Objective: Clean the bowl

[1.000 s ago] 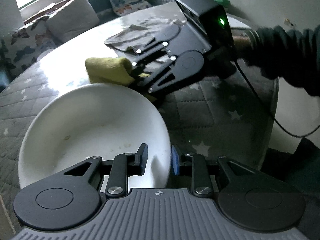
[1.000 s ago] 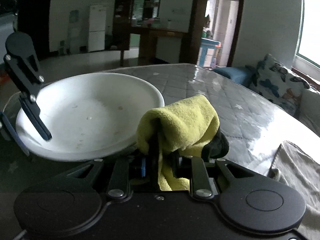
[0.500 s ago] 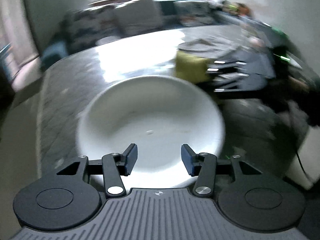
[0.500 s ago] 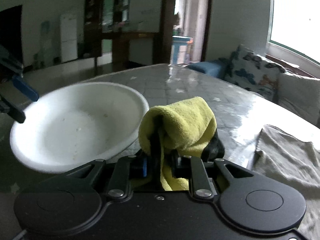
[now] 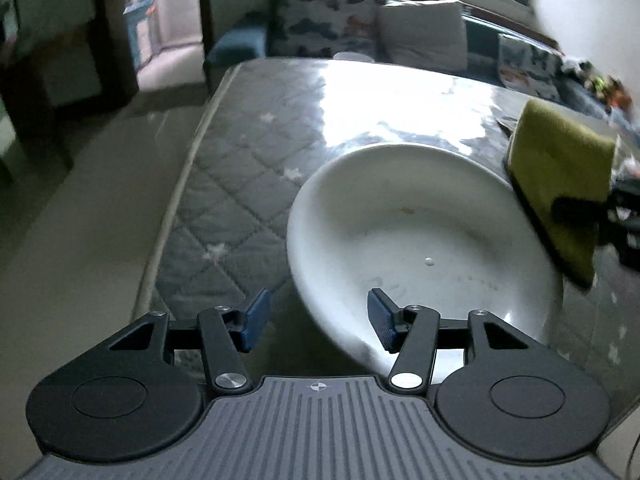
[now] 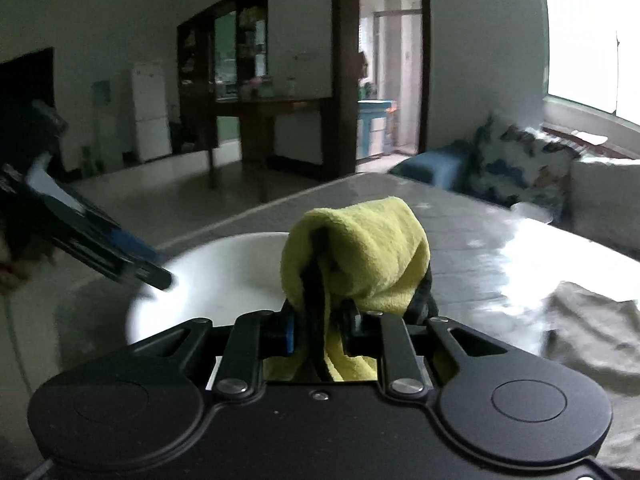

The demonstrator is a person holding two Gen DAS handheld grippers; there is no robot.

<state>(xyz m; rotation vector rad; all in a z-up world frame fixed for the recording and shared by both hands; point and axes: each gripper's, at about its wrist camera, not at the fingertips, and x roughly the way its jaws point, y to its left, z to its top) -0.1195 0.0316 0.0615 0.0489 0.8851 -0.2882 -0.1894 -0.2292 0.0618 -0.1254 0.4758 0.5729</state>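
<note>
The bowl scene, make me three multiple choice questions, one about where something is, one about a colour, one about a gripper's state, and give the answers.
1. Where does the white bowl sit?
A. on the floor
B. on the quilted table cover
C. on the sofa

2. What colour is the cloth in the right gripper?
A. yellow
B. red
C. white

3. How does the left gripper stand?
A. shut on the bowl
B. shut on the cloth
C. open, astride the bowl's near rim

Answers:
1 B, the bowl rests on the grey star-patterned cover.
2 A, the cloth looks yellow in both views.
3 C, its blue pads stand wide apart, gripping nothing.
</note>
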